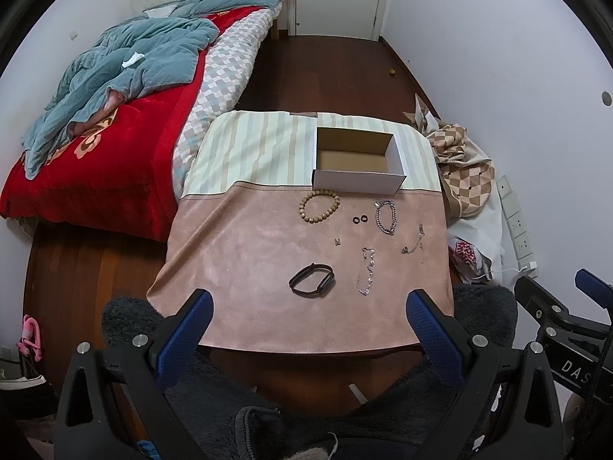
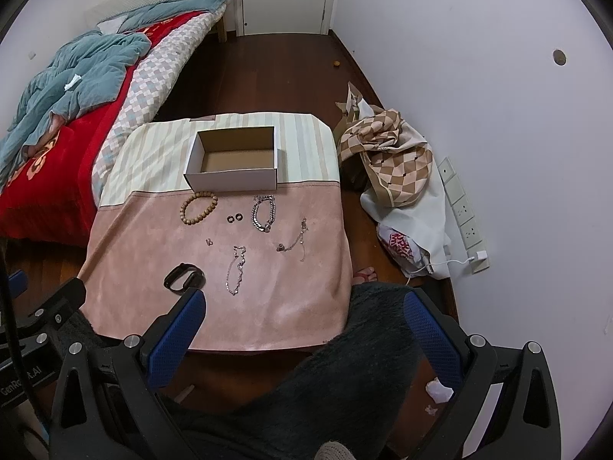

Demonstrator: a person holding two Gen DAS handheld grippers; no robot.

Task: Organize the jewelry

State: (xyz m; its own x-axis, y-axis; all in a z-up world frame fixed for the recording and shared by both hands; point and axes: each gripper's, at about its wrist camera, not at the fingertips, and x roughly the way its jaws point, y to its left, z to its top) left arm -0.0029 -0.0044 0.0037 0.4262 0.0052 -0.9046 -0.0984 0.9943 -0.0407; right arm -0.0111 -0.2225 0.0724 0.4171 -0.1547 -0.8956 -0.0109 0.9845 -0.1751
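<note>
Desk (image 1: 245,268) covered by 1 cloth, pink near half, striped far half.

Count on the pink half:
- 1 wooden bead bracelet (image 1: 319,206), 11 o'clock of the group, just in front of the box.
- 2 small dark rings (image 1: 359,219), side by side, centre of the group.
- 1 heavy silver chain bracelet (image 1: 385,216), 1 o'clock, near the box front.
- 1 tiny metal piece (image 1: 337,242), left of centre; too small to identify.
- 1 thin silver chain (image 1: 366,271), 6 o'clock, lying lengthwise.
- 1 fine chain with a small pendant (image 1: 413,244), 3 o'clock.
- 1 black band (image 1: 312,280), 7 o'clock, nearest the desk's front edge.
All pieces lie apart from one another.

Container: 1 open white cardboard box (image 1: 358,183), brown inside, at 12 o'clock on the striped half, front wall at the seam between the 2 cloth colours. Nothing visible inside it in either view.

Left gripper (image 1: 309,306): blue fingers (image 1: 191,326) spread wide, holding nothing, over the desk's near edge. Right gripper (image 2: 304,306): fingers (image 2: 180,326) spread wide too, holding nothing; its left finger tip sits just short of the black band (image 2: 184,277).

Surroundings: 1 bed (image 1: 95,168) at 10 o'clock, 1 bundle of checked cloth (image 1: 463,165) on the floor at 3 o'clock.
</note>
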